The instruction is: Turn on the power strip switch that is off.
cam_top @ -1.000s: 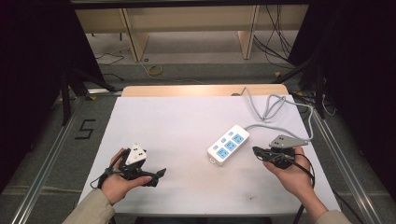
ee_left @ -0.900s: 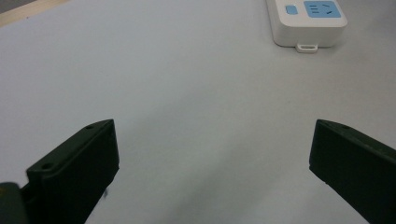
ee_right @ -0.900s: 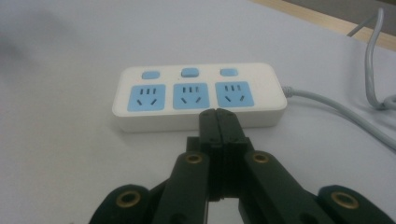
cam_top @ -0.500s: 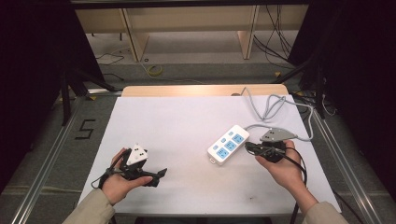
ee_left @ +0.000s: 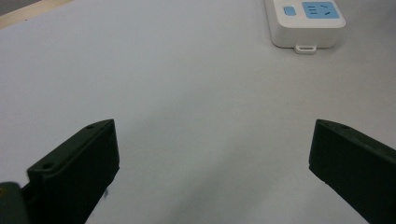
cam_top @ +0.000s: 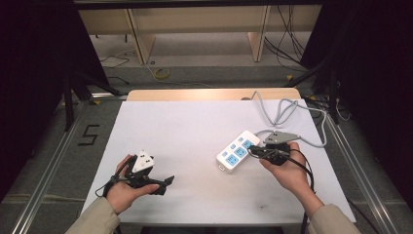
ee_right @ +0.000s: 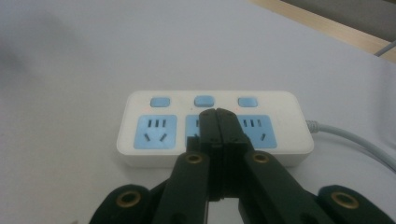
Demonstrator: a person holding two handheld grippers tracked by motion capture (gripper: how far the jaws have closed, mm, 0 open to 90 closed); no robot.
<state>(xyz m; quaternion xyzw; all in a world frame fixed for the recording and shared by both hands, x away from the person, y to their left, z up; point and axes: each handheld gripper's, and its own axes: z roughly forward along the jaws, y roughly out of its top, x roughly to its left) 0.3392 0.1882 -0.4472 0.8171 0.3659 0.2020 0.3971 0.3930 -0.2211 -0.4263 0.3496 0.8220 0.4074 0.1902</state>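
**High view: right gripper over power strip, left gripper idle**

High view, lower right of centre: white power strip [cam_top: 238, 150] lies flat on the white table [cam_top: 185, 126], long axis diagonal from lower left to upper right. Its grey cord [cam_top: 287, 108] leaves the upper-right end and loops toward the upper right of the frame.

Right gripper [cam_top: 258, 152]: tips at the strip's right-hand long edge, pointing left across it. In the right gripper view the jaws are clenched together with nothing between them; the tips overlap the middle blue socket, just below the middle blue button [ee_right: 204, 101]. Touching or hovering: cannot tell.

Left gripper [cam_top: 163, 181]: lower left of the frame, well apart from the strip. In the left gripper view the jaws are released, spread wide over bare table, and one short end of the strip shows at the upper right.

Judgement: the right hand is much the nearer. Strip's long axis runs crosswise to the right jaws, buttons on the far side, so a press on the middle button needs only a short advance forward
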